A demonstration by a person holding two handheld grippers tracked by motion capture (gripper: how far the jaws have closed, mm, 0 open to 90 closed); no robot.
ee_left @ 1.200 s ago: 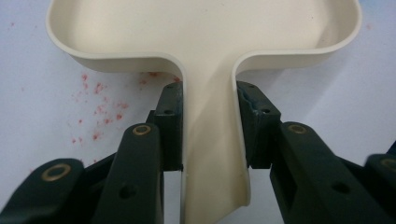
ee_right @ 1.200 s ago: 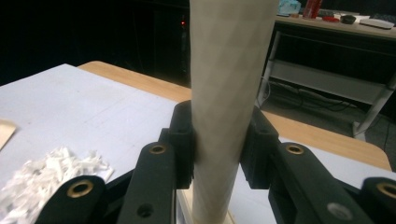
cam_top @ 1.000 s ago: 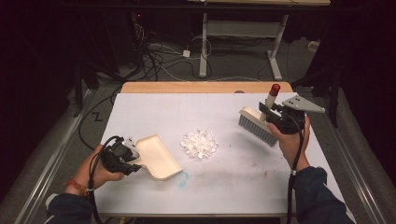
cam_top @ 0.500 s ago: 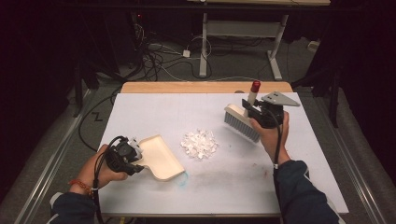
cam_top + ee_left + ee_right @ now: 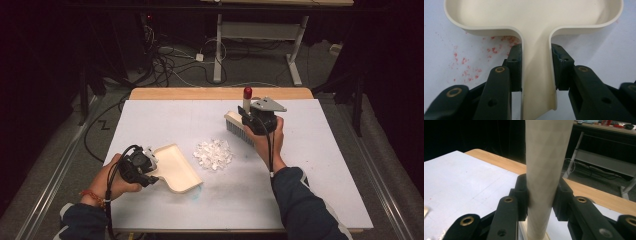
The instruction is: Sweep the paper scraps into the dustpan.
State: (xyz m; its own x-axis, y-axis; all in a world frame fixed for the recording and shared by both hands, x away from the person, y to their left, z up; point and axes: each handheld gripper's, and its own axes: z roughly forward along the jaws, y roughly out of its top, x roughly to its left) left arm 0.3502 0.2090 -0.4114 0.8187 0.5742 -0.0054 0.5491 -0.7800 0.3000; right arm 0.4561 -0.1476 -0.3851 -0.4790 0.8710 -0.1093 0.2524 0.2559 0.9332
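A cream dustpan [image 5: 176, 168] lies flat on the white table [image 5: 165, 120] at the left, its mouth facing a small heap of white scraps [image 5: 214, 153]. My left gripper [image 5: 150, 171] is shut on the dustpan's handle [image 5: 537, 82], one jaw on each side. My right gripper [image 5: 248, 119] is shut on the pale handle [image 5: 545, 170] of a brush [image 5: 239, 128] with a red tip [image 5: 247, 92]. The brush hangs bristles down, just right of and beyond the heap.
A wooden strip [image 5: 220, 93] runs along the table's far edge. Faint red specks [image 5: 469, 65] mark the surface near the dustpan. Cables [image 5: 170, 60] and a desk frame [image 5: 260, 35] lie on the floor beyond.
My right gripper has carried the brush leftward and toward the scrap heap. The left gripper and dustpan have stayed in place.
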